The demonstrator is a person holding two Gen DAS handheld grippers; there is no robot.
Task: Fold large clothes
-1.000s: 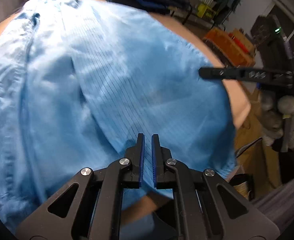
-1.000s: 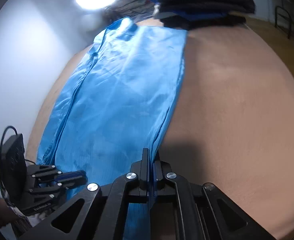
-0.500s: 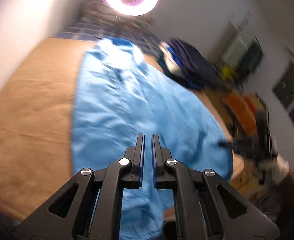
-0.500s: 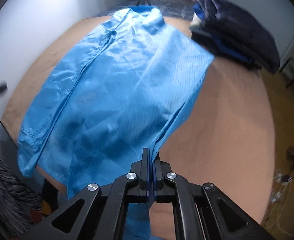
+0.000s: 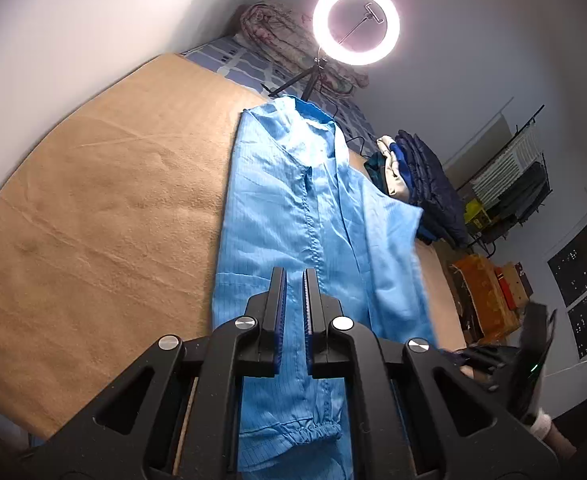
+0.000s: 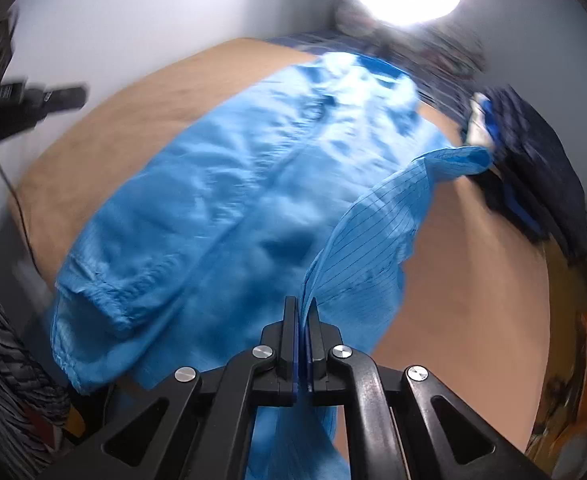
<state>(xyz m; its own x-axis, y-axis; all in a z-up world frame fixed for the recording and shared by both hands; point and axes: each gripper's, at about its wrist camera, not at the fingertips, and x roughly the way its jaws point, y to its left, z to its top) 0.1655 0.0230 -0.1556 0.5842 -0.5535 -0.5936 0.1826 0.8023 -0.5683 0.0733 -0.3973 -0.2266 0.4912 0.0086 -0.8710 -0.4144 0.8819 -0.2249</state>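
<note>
Light blue coat [image 5: 289,216], long, pinstriped, lies lengthwise on the tan blanket [image 5: 105,216] covering the bed. Collar toward the ring light [image 5: 356,24], hem hanging off the near edge. An elastic cuff [image 5: 293,438] rests near the hem in the left wrist view.

Right tool [image 6: 302,344]: clenched on a fold of the coat's right-hand edge. A ridge of cloth rises from the jaws and runs up toward the far corner, lifted clear of the layer beneath.

Left tool [image 5: 293,312]: released, narrow gap between the pads, nothing in it. It hovers over the lower front of the coat, apparently not touching.

Handling, judged:
- Thin woven fabric, light, fully limp. It drapes and ripples under its own weight, no stiffness to hold a crease.
- Slight sheen suggests a slick synthetic; layers likely slide over each other, and a shallow pinch may slip out.
- Not fragile. Risk is bunching and dragging the lower layer along, not damage.
- Large span: 1 grip point lets the rest sag, so 2 spaced holds along the same edge seem needed.

Where to hold, judged: on the seamed side edge or hem, where cloth is doubled and gives more bite. The cuff gather and the front placket [image 5: 311,216] are firmer spots too.

Writing: none readable on the coat. The right wrist view is motion-blurred. The dark folded clothes [image 5: 425,184] beside the coat show no legible label.
</note>
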